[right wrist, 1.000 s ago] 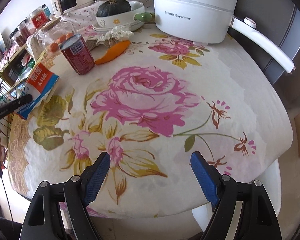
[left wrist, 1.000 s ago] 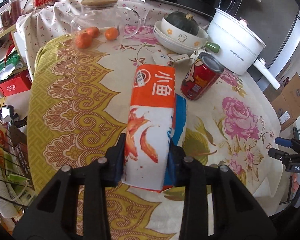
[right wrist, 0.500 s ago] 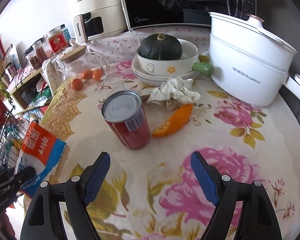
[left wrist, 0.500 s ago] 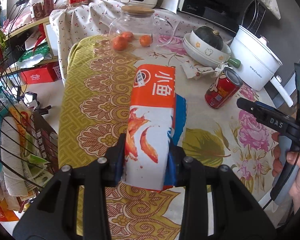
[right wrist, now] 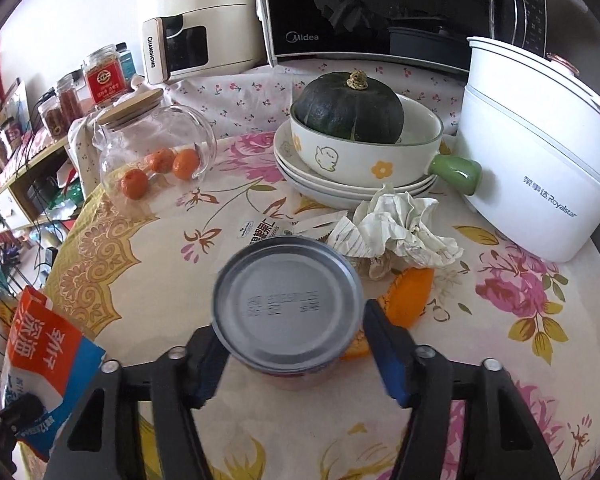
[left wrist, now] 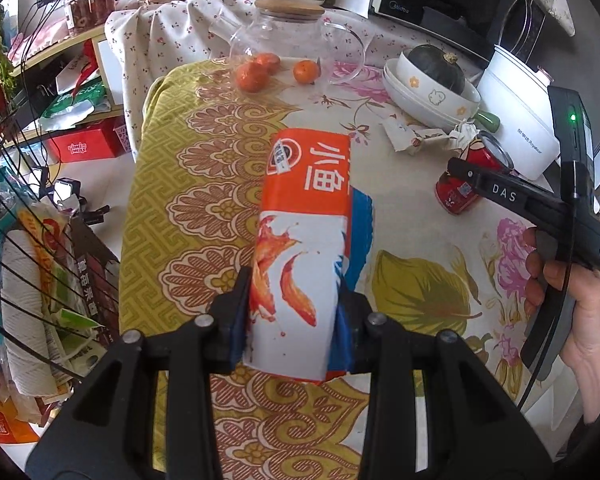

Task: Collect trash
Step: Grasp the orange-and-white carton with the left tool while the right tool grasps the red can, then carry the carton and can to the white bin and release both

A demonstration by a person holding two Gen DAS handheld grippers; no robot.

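Observation:
My left gripper [left wrist: 296,316] is shut on an orange, white and blue snack bag [left wrist: 306,216] and holds it above the table's left part. The bag also shows at the lower left of the right wrist view [right wrist: 40,364]. My right gripper [right wrist: 296,356] is open, with its jaws on either side of an upright red can [right wrist: 288,308]; no clamping shows. The can also shows in the left wrist view [left wrist: 470,184], partly behind the right gripper's body. Crumpled paper [right wrist: 396,232], an orange peel piece [right wrist: 412,296] and a flat wrapper [right wrist: 268,226] lie just beyond the can.
A glass jar with tangerines [right wrist: 156,148], stacked plates [right wrist: 300,176] under a bowl with a green squash [right wrist: 348,112], and a white electric pot [right wrist: 536,152] stand at the back. A wire basket with bags [left wrist: 28,280] is off the table's left edge.
My right gripper has moved forward to the red can, which now sits between its jaws. My left gripper has pulled back and up with the snack bag.

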